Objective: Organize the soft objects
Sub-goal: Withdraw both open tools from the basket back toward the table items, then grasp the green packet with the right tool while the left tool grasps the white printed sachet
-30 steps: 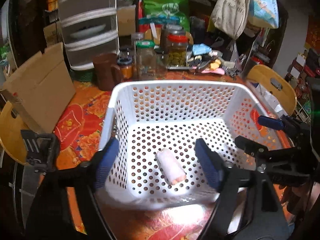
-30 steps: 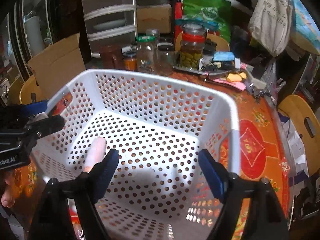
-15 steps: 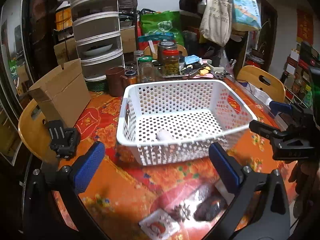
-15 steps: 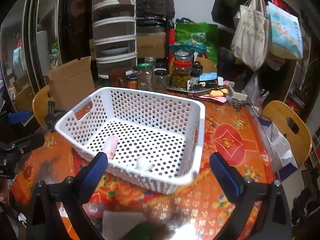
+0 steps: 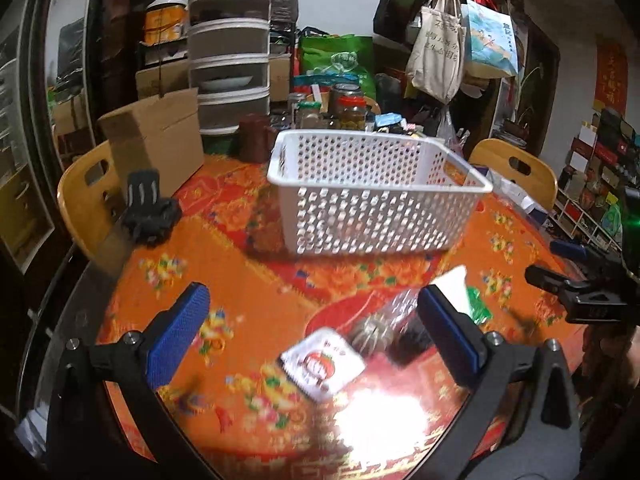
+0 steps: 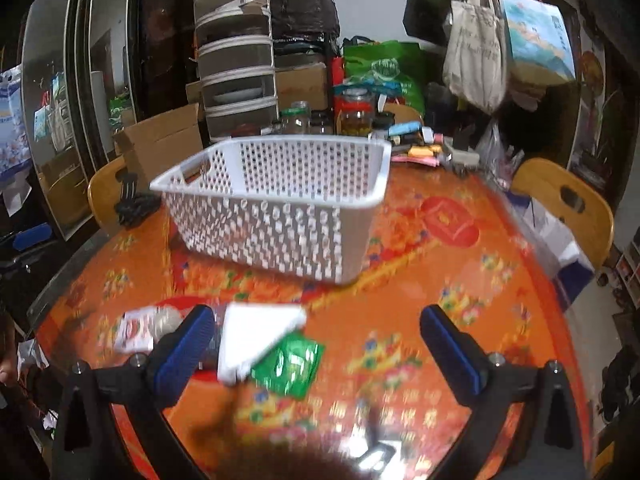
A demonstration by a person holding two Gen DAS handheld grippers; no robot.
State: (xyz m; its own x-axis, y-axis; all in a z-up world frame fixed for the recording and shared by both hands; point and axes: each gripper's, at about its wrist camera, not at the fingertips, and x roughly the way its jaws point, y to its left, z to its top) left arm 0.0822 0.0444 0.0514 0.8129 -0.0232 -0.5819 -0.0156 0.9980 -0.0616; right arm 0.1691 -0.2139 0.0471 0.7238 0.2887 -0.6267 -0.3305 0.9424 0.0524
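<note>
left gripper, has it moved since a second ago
Yes. The left gripper has pulled back out of the white perforated plastic basket; its fingers sat inside before, and now hang over the orange tablecloth.

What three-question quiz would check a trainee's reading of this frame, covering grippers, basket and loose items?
1. True or false: the left gripper holds a packet.
2. Which lies nearest the right gripper? A) green packet B) cardboard box C) glass jar
3. Fill in: the white basket stands on the ___ tablecloth.

Key: 1 false, both grippers are open and empty; 2 A; 3 orange.
</note>
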